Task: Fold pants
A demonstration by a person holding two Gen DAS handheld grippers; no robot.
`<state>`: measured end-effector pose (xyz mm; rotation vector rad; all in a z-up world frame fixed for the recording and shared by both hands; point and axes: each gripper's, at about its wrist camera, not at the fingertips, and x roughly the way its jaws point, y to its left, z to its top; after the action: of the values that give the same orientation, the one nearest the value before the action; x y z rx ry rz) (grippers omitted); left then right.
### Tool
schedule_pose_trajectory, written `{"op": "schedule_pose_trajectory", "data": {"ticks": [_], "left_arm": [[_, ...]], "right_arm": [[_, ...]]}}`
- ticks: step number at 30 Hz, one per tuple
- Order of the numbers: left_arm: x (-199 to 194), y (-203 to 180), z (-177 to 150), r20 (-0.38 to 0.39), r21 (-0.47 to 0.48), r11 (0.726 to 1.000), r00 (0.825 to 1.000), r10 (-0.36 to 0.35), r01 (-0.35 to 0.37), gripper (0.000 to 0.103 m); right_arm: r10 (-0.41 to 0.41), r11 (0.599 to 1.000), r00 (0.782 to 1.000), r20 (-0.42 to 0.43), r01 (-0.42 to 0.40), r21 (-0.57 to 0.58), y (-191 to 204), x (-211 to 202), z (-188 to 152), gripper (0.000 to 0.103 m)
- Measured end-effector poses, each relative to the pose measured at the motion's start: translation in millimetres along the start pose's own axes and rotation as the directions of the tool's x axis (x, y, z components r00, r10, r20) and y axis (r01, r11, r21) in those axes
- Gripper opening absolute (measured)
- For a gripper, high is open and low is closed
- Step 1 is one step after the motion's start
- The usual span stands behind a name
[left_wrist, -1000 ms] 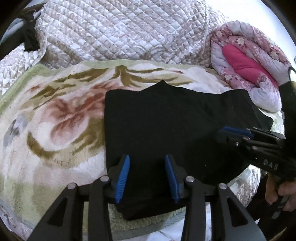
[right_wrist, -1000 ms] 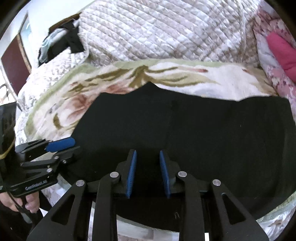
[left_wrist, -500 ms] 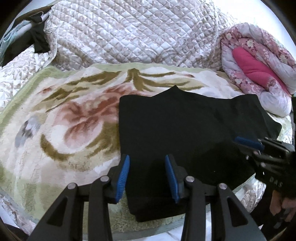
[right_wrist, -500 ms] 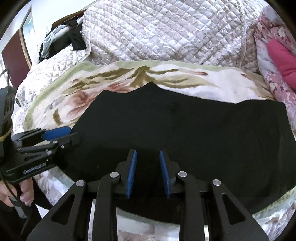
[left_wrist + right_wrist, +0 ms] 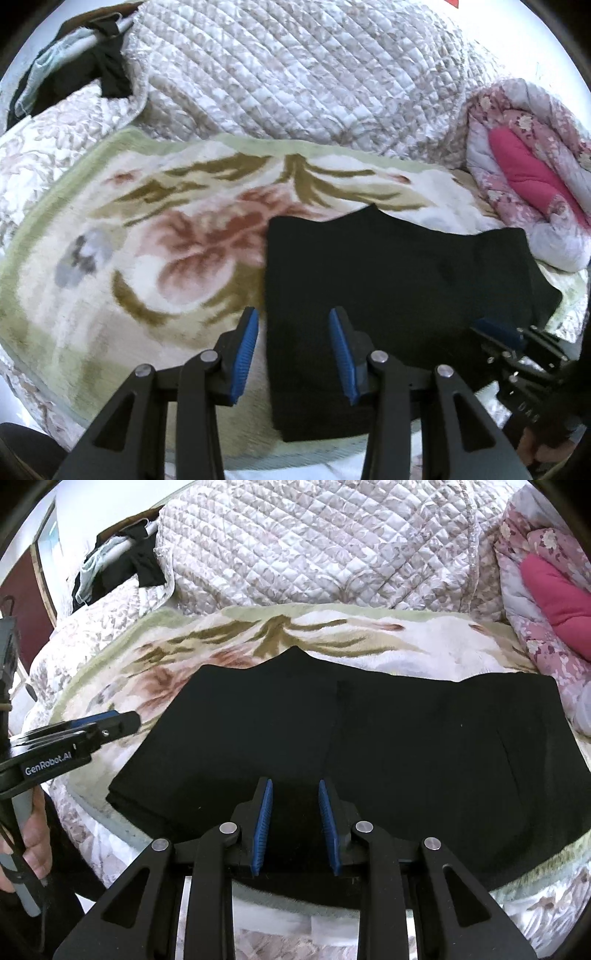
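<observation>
Both hand-held grippers (image 5: pixel 291 350) (image 5: pixel 295 823) empty, jaws apart; black pants (image 5: pixel 369 746) hide their folds.

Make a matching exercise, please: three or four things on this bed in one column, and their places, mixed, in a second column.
Things:
1. black folded pants
2. floral plush blanket
3. pink rolled quilt
4. pale quilted bedspread

Places:
A. bunched up at the back
B. at the right edge
C. flat on the blanket
D. spread under the pants

Pairs: 1-C, 2-D, 3-B, 4-A
</observation>
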<state>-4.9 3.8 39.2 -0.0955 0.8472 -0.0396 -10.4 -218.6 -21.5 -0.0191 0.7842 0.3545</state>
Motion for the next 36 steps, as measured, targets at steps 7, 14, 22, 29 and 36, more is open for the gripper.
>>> {"op": "schedule_pose_trajectory", "data": {"ticks": [7,14,22,29,36], "left_arm": [[-6.9,-21.1,9.7,-0.042,-0.011,0.998,0.997,-0.062,0.062,0.043],[-19.1,-71.5,18.6,-0.073,0.054,0.974,0.974,-0.215,0.219,0.043],[-34.6,-127.1,21.5,-0.111,0.148,0.919,0.930,-0.350,0.364,0.043],[-52.7,-159.2,15.3,-0.133,0.201,0.811,0.835,-0.533,0.550,0.043],[-78.1,-139.9,24.9,0.192,0.265,0.945,0.950,-0.246,0.191,0.043]], "right_arm": [[-0.038,0.998,0.998,-0.044,0.040,0.047,-14.1,1.3,-13.2,0.026],[-0.079,0.988,0.997,0.011,0.076,0.136,-40.0,-22.0,-9.2,0.026],[-0.144,0.957,0.989,0.038,0.129,0.258,-77.3,-53.5,-19.4,0.040],[-0.176,0.918,0.984,0.029,0.154,0.365,-108.0,-69.1,-33.5,0.044],[-0.210,0.894,0.977,0.022,0.183,0.410,-118.3,-69.4,-36.0,0.052]]}}
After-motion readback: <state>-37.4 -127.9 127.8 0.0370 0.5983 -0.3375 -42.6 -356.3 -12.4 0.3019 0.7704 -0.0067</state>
